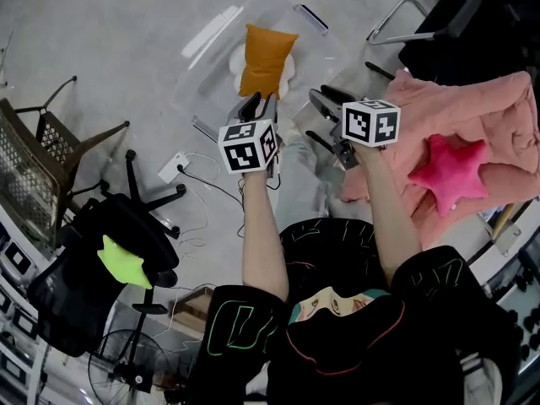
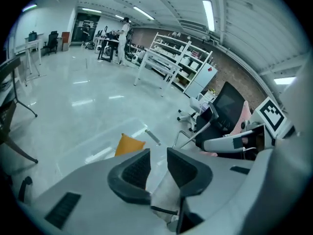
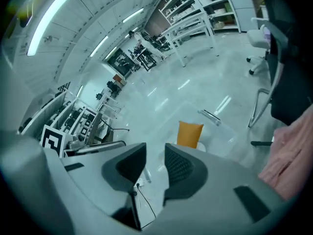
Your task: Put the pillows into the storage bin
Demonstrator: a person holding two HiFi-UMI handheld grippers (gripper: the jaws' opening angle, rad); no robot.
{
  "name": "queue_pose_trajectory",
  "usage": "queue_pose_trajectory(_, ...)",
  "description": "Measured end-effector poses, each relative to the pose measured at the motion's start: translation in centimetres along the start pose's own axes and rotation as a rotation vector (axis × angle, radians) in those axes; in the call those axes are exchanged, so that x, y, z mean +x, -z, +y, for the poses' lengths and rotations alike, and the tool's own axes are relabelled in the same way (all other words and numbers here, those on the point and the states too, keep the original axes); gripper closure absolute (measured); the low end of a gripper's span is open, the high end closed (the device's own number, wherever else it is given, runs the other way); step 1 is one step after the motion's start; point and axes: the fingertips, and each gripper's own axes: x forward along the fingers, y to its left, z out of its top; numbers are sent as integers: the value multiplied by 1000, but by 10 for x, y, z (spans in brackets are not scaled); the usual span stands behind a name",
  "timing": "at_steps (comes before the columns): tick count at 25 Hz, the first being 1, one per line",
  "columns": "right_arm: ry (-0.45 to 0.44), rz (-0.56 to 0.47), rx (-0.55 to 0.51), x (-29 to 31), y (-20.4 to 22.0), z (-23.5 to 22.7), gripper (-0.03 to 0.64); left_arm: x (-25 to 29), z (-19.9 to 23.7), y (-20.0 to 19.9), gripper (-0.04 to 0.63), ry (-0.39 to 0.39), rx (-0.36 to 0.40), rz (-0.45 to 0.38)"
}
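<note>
Head view: the clear bin point(image 1: 314, 19) lies on the floor at twelve o'clock, with the orange pillow point(image 1: 267, 57) already inside it, propped over a white pillow point(image 1: 291, 67). Two remain outside: the pink star pillow point(image 1: 456, 170) on a pink blanket point(image 1: 506, 112) at three o'clock, and the green star pillow point(image 1: 125, 261) on a wheeled office chair point(image 1: 80, 281) at eight o'clock. That chair may roll away when the star is grabbed, and the loose cables point(image 1: 207, 184) on the floor could catch a foot. Both forearms reach forward and level, side by side, with the left gripper point(image 1: 253, 105) and right gripper point(image 1: 326, 101) aimed at the bin.

Left gripper view: the left gripper point(image 2: 157, 168) has its jaws a little apart and empty; the orange pillow point(image 2: 128, 144) shows beyond, at eleven o'clock.

Right gripper view: the right gripper point(image 3: 154, 168) is likewise parted, with nothing between its jaws. The orange pillow point(image 3: 189, 133) stands tall in the bin point(image 3: 215, 117), so a carelessly dropped pillow could topple it over the rim.
</note>
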Motion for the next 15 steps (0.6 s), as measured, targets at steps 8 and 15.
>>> queue_pose_trajectory(8, 21, -188, 103, -70, -1, -49, 614, 29, -93, -4, 600, 214, 95, 30)
queue_pose_trajectory(15, 104, -345, 179, -155, 8, -109, 614, 51, -202, 6, 600, 328, 264, 74)
